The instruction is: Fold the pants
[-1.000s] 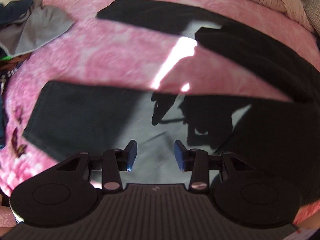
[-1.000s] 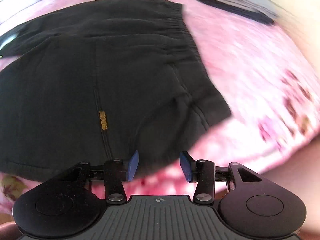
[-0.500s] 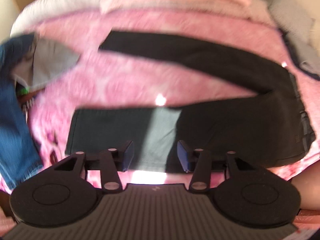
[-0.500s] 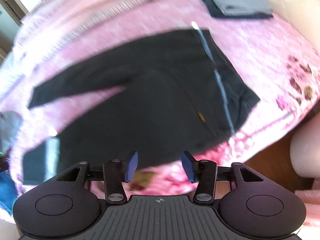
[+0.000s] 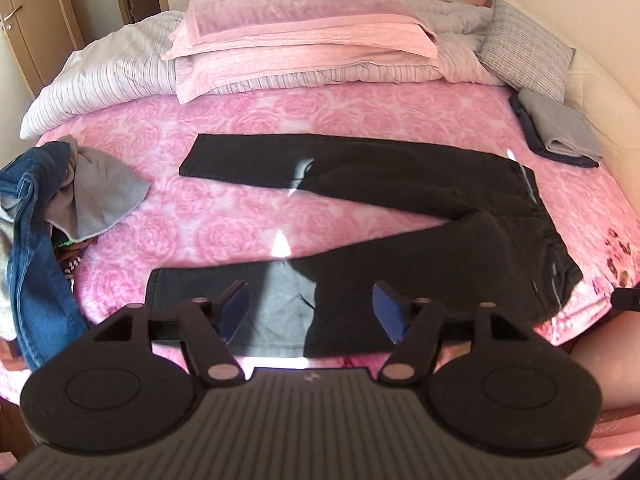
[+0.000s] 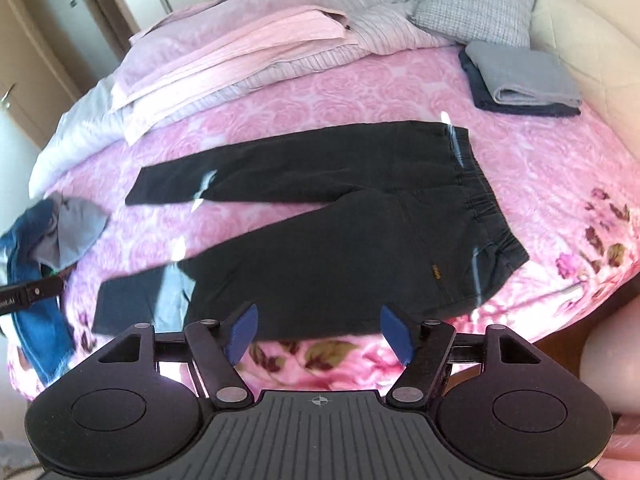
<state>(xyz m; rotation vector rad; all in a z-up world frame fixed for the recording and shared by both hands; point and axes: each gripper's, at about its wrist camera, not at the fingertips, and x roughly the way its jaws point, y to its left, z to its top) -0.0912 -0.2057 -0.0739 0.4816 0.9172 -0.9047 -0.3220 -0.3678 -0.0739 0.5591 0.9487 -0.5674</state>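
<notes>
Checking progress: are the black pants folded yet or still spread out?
Spread out. The black pants lie flat on the pink bedspread, both legs apart in a V, no fold visible.

Black left tongs (image 5: 310, 314) and right tongs (image 6: 320, 334) are showing blue pads (image 6: 242, 330), silver pivot screws and ribbed grey housings; jaws are opening, empty.

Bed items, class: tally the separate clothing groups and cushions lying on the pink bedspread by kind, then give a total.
Black pants spread flat: 1
Folded stack, grey on navy: 1
Loose heap with blue jeans and grey cloth: 1
Grey woven cushion: 1
Pink pillow: 1
Total: 5
</notes>
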